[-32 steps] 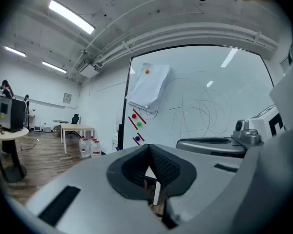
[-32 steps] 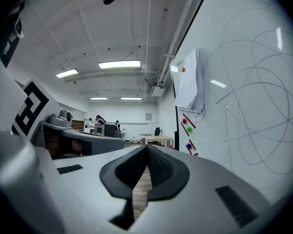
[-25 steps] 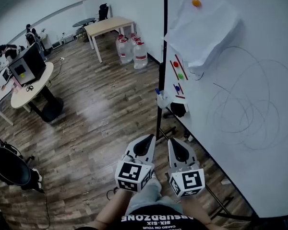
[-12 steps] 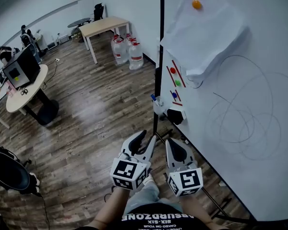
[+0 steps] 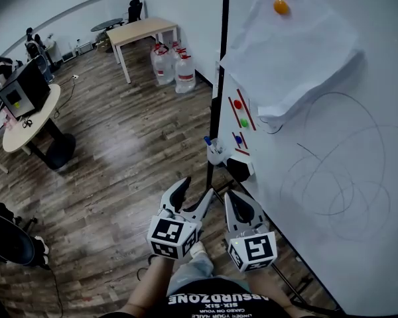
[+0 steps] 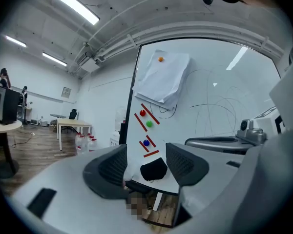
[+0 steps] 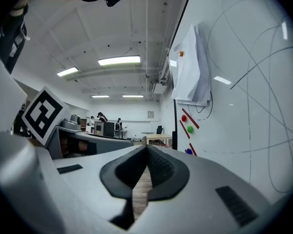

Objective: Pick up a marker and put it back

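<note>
Nearest the camera, the left gripper [image 5: 195, 195] and the right gripper [image 5: 235, 197] sit side by side, just apart. Both point away from the person toward the lower edge of the whiteboard [image 5: 385, 52]. The left gripper's jaws have just been opening and stand spread wide. In the left gripper view nothing lies between its pads [image 6: 112, 165], only a far-off look at the board. The right gripper's jaws are pressed together with nothing in them.

Beyond the tips, at the board's left edge, a white cup [image 5: 216, 157] holds a marker [image 5: 207, 140] with a blue cap. It leans slightly and is well apart from both grippers. A black eraser [image 5: 239, 168] clings to the board just right of the cup.

Above the eraser, 3 round magnets climb the board: a blue magnet [image 5: 237, 138], a green magnet [image 5: 241, 120] and a red magnet [image 5: 237, 103]. Slim red strips [image 5: 246, 108] slant beside them. Higher still, an orange magnet [image 5: 281, 6] pins loose paper sheets [image 5: 292, 52], and thin scribbled loops [image 5: 338, 177] cover the board to the right.

Left of the board the wooden floor [image 5: 119, 164] stretches away. On it, a round desk [image 5: 26, 124] carries a monitor [image 5: 18, 90]. Farther back, water bottles [image 5: 174, 68] stand against the wall beside a pale table [image 5: 142, 30].
</note>
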The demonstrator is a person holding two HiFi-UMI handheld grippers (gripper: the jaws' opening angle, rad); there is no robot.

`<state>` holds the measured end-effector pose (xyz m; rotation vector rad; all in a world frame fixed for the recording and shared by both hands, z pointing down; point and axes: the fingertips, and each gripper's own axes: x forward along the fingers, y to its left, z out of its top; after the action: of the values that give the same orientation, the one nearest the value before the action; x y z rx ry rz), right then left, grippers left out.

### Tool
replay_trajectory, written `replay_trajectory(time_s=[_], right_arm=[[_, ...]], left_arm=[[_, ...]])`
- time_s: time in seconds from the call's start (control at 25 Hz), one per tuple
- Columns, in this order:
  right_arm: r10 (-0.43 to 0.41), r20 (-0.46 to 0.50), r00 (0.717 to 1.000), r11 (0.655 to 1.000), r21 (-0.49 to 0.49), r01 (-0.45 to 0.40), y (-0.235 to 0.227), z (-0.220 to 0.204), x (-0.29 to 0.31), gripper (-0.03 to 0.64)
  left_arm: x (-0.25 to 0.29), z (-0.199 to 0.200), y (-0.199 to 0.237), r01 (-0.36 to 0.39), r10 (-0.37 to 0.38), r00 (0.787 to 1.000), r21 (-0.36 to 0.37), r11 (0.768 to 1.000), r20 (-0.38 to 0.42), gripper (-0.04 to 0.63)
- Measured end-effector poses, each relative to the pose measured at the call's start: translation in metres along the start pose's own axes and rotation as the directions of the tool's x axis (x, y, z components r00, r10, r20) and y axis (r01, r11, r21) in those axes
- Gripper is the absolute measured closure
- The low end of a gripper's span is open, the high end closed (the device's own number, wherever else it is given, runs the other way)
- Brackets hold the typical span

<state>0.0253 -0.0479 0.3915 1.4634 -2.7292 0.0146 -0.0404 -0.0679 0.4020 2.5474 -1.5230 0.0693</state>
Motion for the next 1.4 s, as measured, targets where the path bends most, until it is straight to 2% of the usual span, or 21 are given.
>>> replay_trajectory(time_s=[0.6, 1.4], right_arm=[[-0.007, -0.070, 0.998, 1.000, 0.022, 0.009, -0.039, -0.017, 0.050, 0.620], [-0.006, -0.101, 0.995, 0.998, 0.062, 0.012, -0.054, -0.026, 0.117, 0.620]], left_arm=[[0.065, -0.004, 0.050, -0.056, 0.054, 0.997, -0.040, 0.998, -0.052, 0.362], [0.153, -0.037, 0.099, -0.009, -0.010, 0.986, -0.110, 0.994, -0.166, 0.362]])
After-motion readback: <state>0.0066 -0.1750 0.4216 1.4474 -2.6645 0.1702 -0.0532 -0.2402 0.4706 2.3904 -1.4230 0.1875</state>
